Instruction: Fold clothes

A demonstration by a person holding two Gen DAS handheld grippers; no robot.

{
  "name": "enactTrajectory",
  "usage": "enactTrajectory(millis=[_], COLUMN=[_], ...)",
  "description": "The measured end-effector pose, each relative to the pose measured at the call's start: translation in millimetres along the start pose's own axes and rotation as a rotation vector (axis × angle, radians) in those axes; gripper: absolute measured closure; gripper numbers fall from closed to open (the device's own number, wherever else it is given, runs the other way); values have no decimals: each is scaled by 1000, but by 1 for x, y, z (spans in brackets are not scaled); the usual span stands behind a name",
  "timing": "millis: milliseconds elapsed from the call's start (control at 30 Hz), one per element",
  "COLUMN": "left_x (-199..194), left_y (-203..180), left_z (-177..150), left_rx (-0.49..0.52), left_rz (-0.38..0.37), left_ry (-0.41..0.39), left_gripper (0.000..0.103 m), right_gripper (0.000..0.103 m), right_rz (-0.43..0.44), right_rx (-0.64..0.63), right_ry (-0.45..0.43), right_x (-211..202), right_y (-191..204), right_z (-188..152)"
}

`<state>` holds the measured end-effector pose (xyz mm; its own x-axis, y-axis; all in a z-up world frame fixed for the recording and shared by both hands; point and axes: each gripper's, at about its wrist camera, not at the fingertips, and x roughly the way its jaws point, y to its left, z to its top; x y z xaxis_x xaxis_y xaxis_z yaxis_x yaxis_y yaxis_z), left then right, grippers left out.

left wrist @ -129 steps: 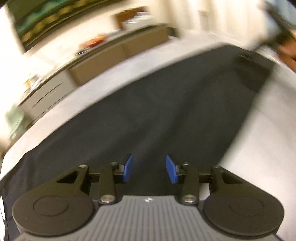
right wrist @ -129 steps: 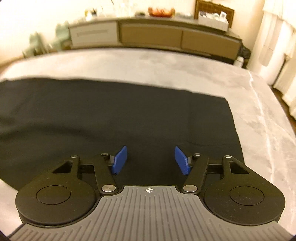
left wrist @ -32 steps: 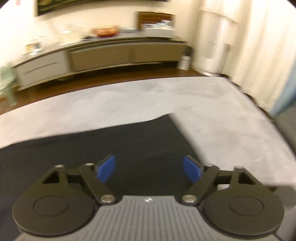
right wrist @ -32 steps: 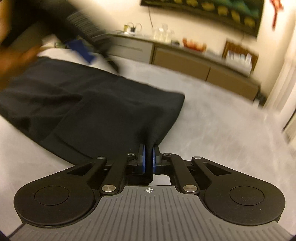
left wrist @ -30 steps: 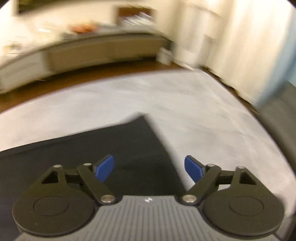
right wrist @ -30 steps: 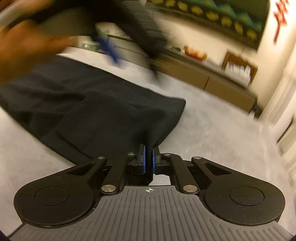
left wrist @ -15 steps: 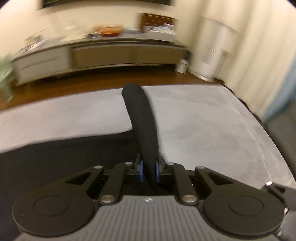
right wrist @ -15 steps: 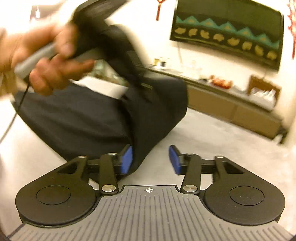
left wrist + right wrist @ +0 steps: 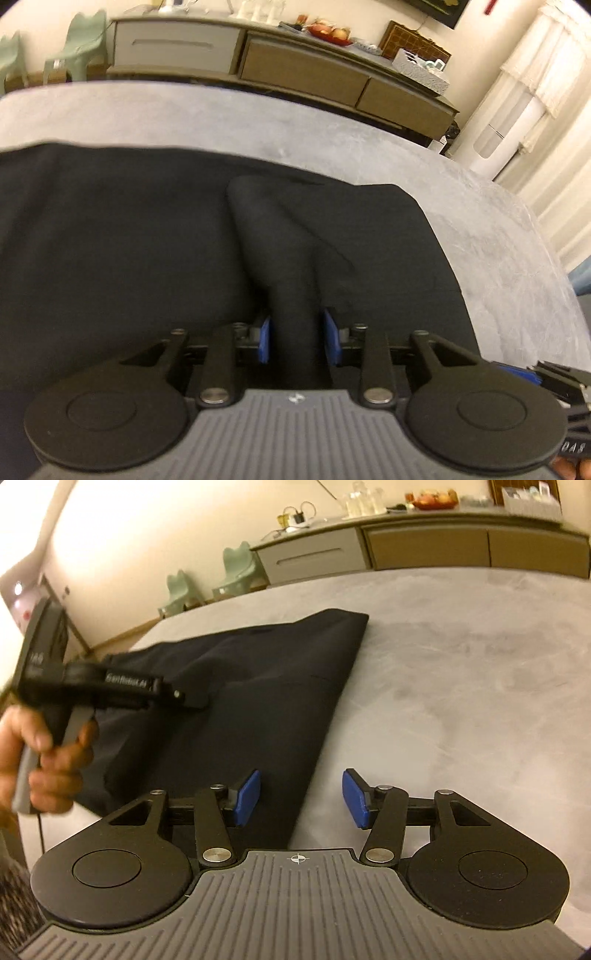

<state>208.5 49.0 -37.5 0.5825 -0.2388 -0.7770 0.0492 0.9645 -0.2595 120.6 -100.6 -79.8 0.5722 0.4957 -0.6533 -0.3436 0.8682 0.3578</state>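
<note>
The left claw (image 9: 294,341) is opening. A raised fold of the black cloth (image 9: 129,236) still stands between its blue pads (image 9: 264,341), and they look to be touching it. The right claw (image 9: 301,799) is opening too, its pads wide apart, with only the cloth's edge lying under the gap. The cloth is spread on the grey table (image 9: 480,229). Far behind stands a long cabinet (image 9: 303,70).
</note>
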Motion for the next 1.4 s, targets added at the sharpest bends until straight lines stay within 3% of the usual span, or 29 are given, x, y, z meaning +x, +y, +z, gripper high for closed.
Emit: enactTrajectory(millis=[133, 233, 367, 533, 633, 733, 767, 800, 833, 900, 967, 1033, 1067, 1167, 1200, 1233, 1300, 1333, 1367, 1400], left_x=[6, 13, 23, 32, 37, 44, 45, 45, 46, 48, 45, 43, 38, 11, -1, -13, -38, -53, -67, -81], left_y=[-1, -9, -25, -70, -86, -88, -89, -89, -90, -91, -92, -94, -94, -80, -74, -67, -52, -40, -27, -13], left_z=[4, 5, -4, -13, -15, -13, -13, -12, -12, -11, -13, -15, -17, -20, -20, -20, -19, -20, -21, -22], left_rx=[-18, 6, 44, 97, 80, 55, 56, 68, 82, 106, 126, 142, 141, 93, 76, 60, 26, -2, -29, -58], left_rz=[1, -21, -58, -149, -207, -227, -223, -209, -189, -145, -109, -96, -85, -77, -74, -69, -63, -57, -52, -51], left_ry=[-9, -8, -19, -10, -12, 10, 14, 14, 13, 8, -3, -9, -8, -25, -35, -48, -79, -99, -113, -128], left_gripper=[70, 57, 53, 57, 56, 56, 57, 57, 57, 58, 58, 58, 58, 58, 57, 57, 54, 53, 52, 52], right_gripper=[49, 86, 101, 101, 101, 97, 83, 76, 64, 63, 67, 77, 75, 78, 77, 75, 63, 49, 43, 40], right_rz=[60, 34, -34, -145, -263, -384, -412, -443, -483, -531, -494, -445, -437, -478, -479, -464, -430, -420, -413, -427], right_rx=[53, 16, -8, -28, -85, -173, -209, -243, -267, -329, -376, -379, -378, -420, -409, -397, -398, -401, -404, -399], right_ry=[-13, -29, -41, -27, -25, -4, 13, 27, 10, -92, -138, -39, 3, -12, -59, -113, -137, -89, -17, -24], right_x=[21, 29, 23, -9, -42, -67, -69, -71, -76, -94, -105, -90, -79, -73, -78, -84, -81, -70, -58, -55], right_y=[4, 13, 13, -8, -20, -28, -29, -27, -22, -3, 16, 21, 20, 34, 38, 42, 47, 49, 49, 51], right_z=[8, 5, 5, 1, -10, -23, -27, -33, -38, -50, -62, -74, -82, -82, -80, -79, -77, -78, -80, -81])
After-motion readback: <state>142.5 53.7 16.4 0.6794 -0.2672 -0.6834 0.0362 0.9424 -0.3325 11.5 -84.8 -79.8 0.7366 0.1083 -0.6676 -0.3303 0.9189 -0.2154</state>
